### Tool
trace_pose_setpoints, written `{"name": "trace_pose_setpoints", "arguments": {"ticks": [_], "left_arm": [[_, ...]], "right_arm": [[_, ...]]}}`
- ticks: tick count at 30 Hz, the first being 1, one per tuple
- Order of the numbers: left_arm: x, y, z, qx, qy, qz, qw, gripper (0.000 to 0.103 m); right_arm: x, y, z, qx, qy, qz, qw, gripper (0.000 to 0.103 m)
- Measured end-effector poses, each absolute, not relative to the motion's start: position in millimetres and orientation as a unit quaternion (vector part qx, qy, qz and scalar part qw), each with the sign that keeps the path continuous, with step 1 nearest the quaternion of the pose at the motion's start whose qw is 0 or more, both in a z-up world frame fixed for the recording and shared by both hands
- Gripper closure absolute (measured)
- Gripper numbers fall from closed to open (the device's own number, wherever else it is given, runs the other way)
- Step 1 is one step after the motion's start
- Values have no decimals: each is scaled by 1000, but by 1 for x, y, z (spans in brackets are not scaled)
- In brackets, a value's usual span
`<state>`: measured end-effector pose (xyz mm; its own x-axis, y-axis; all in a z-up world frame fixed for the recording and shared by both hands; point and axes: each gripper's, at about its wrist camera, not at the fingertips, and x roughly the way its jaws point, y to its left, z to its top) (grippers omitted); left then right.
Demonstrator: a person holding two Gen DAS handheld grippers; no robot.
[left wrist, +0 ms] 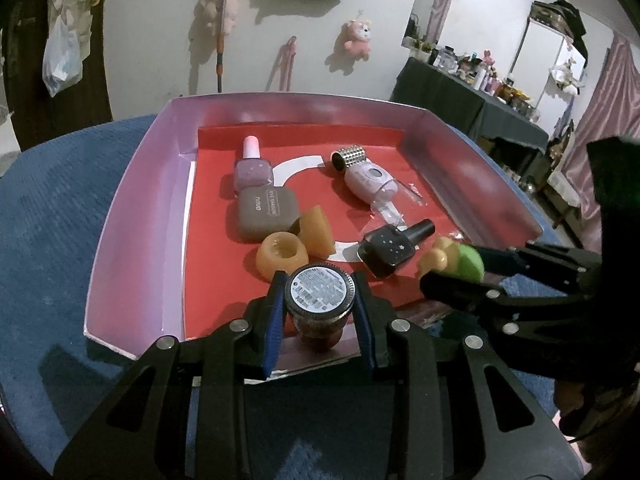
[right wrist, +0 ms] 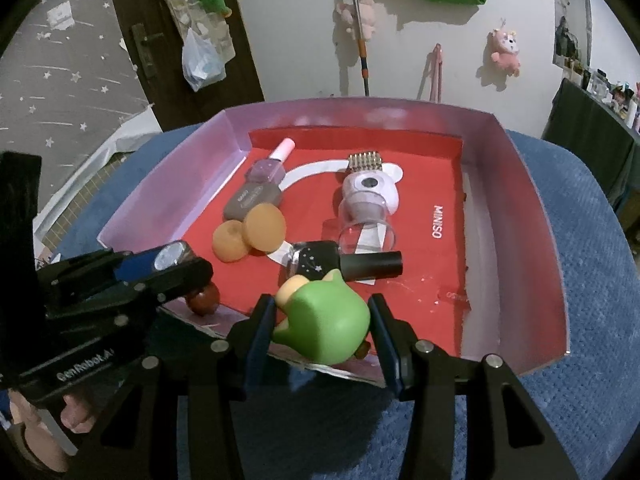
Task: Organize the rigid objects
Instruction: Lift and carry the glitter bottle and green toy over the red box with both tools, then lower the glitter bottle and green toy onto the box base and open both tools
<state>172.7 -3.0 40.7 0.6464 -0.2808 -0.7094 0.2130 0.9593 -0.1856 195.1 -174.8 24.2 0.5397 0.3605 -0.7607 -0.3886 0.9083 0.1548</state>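
Blue carpeted surface [left wrist: 48,216] under pink-walled box [left wrist: 132,208], white toy-hung wall [left wrist: 160,40] behind; left hand-held gripper [left wrist: 320,304] pinching jar [left wrist: 320,292], right hand-held gripper [right wrist: 324,328] pinching green toy [right wrist: 324,328].

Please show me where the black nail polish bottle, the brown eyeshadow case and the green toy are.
black nail polish bottle [left wrist: 382,249], left wrist view, body
brown eyeshadow case [left wrist: 264,215], left wrist view, lid
green toy [right wrist: 328,326], right wrist view, green body

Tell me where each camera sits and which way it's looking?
Left wrist: sits on the left gripper, looking down into the box; its fingers clamp a small jar.
Right wrist: sits on the right gripper, facing the same way; it grips a green toy.
Both show the box, and each shows the other gripper.
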Motion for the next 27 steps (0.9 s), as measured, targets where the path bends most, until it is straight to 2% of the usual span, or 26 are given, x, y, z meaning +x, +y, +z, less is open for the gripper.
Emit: {"name": "trace_pose_setpoints", "arguments": {"ticks": [27], "left_arm": [[205, -8, 32, -23, 411, -121, 903, 74]], "right_arm": [[215, -168, 6, -19, 443, 213, 871, 52]]}}
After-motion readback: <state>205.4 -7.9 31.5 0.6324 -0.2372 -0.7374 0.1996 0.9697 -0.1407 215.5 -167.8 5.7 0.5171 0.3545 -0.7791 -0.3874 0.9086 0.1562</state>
